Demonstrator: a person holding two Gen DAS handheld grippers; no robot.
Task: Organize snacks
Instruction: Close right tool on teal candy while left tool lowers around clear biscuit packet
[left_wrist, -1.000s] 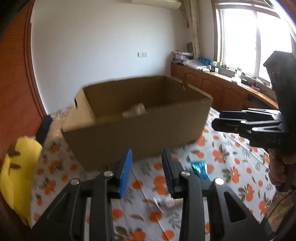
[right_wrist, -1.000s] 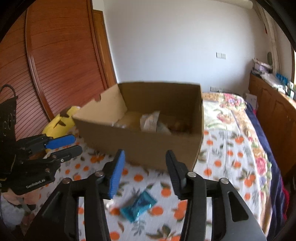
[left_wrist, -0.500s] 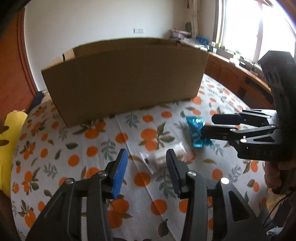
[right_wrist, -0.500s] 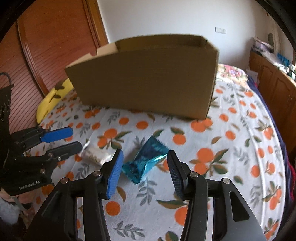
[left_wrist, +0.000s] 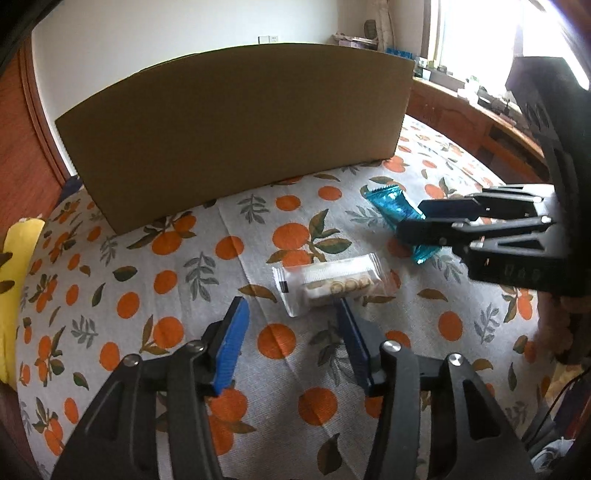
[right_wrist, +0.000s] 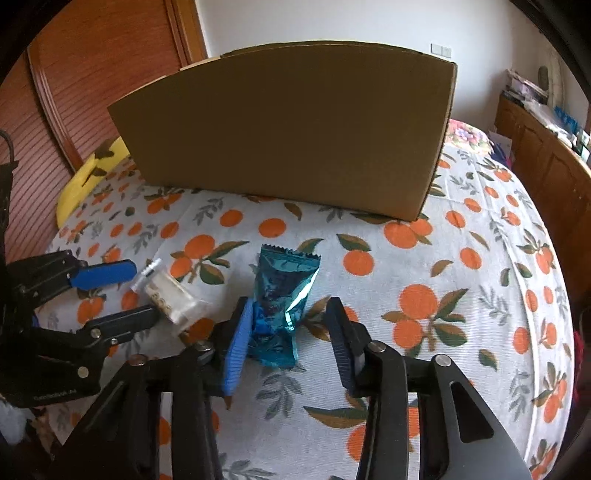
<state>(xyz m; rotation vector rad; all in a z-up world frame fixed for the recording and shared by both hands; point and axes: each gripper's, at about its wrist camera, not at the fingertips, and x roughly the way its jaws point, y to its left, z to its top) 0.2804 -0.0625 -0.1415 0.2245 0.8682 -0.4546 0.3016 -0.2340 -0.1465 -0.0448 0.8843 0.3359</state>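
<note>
Legible writing: none on either packet; the raised lettering on the gripper bodies is too blurred to read. Snacks, two: one teal foil packet (right_wrist: 282, 302), glossy and crinkled with serrated ends, lying centre frame in the right wrist view; one clear plastic packet (left_wrist: 330, 282) of pale round biscuits, centre frame in the left wrist view. Cardboard box (right_wrist: 291, 129), one, plain brown, across the upper frame behind both packets. Cloth (right_wrist: 424, 295), one, white weave printed with oranges and leaves, under everything. Left gripper (left_wrist: 291, 314): jaws just opening, moderately apart, the clear packet just ahead of the fingertips, not pressed. Right gripper (right_wrist: 291, 310): jaws just closing, the teal packet between them, left blue pad touching, right pad apart.
</note>
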